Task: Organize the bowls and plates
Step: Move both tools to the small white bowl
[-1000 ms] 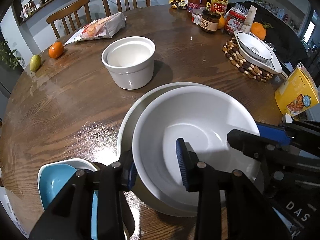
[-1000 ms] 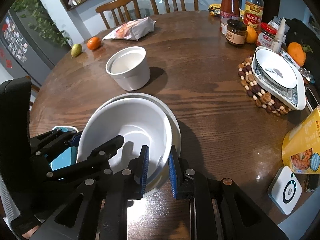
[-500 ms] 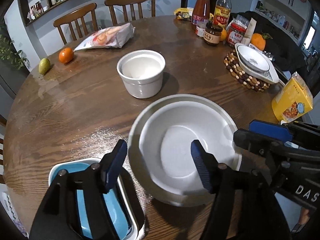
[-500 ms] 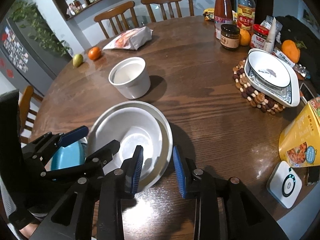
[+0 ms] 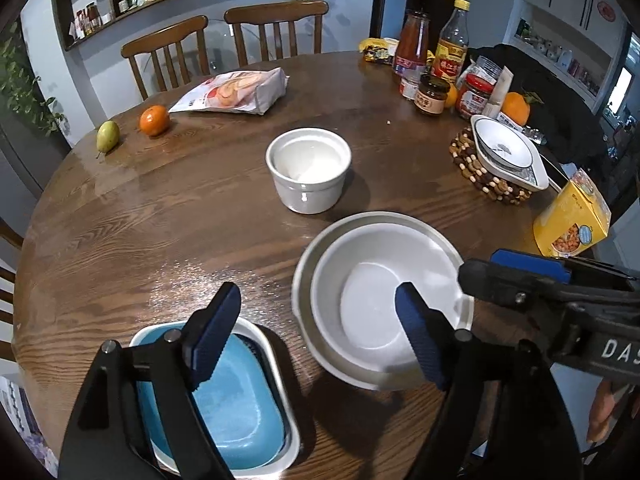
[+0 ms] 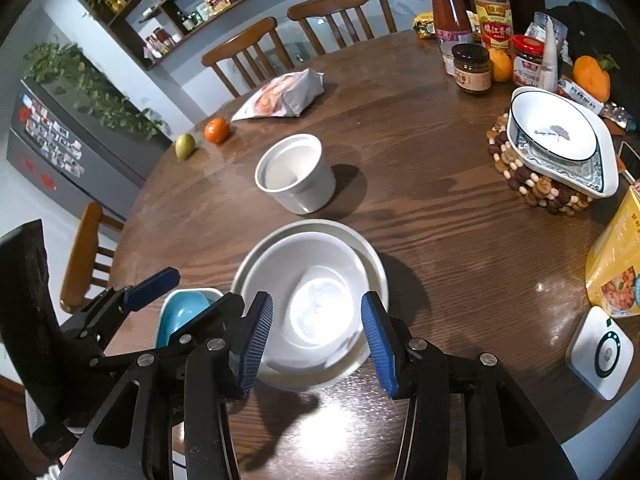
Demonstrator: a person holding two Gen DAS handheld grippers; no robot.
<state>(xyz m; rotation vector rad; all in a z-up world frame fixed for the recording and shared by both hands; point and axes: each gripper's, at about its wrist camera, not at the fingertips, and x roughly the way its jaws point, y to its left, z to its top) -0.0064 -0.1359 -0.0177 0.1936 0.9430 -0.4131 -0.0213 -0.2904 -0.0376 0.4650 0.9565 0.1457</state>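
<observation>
A white bowl (image 5: 376,312) sits nested in a wider white plate (image 5: 316,248) near the table's front edge; the pair also shows in the right wrist view (image 6: 308,304). My left gripper (image 5: 316,332) is open and empty above the table, between that stack and a blue dish in a white tray (image 5: 224,404). My right gripper (image 6: 316,340) is open and empty just above the stack's near rim. A white ramekin (image 5: 308,168) stands further back. A patterned bowl on a square plate (image 6: 556,140) rests on a beaded trivet at the right.
Jars and bottles (image 5: 436,72), oranges, a snack bag (image 5: 236,92), a tangerine and a pear (image 5: 108,136) lie at the back. A yellow box (image 5: 572,220) and a white device (image 6: 600,352) are at the right. Chairs stand behind the round wooden table (image 5: 160,216).
Both grippers let go of the white bowl, opened wide and drew back and up. The bowl now rests in the plate on the table.
</observation>
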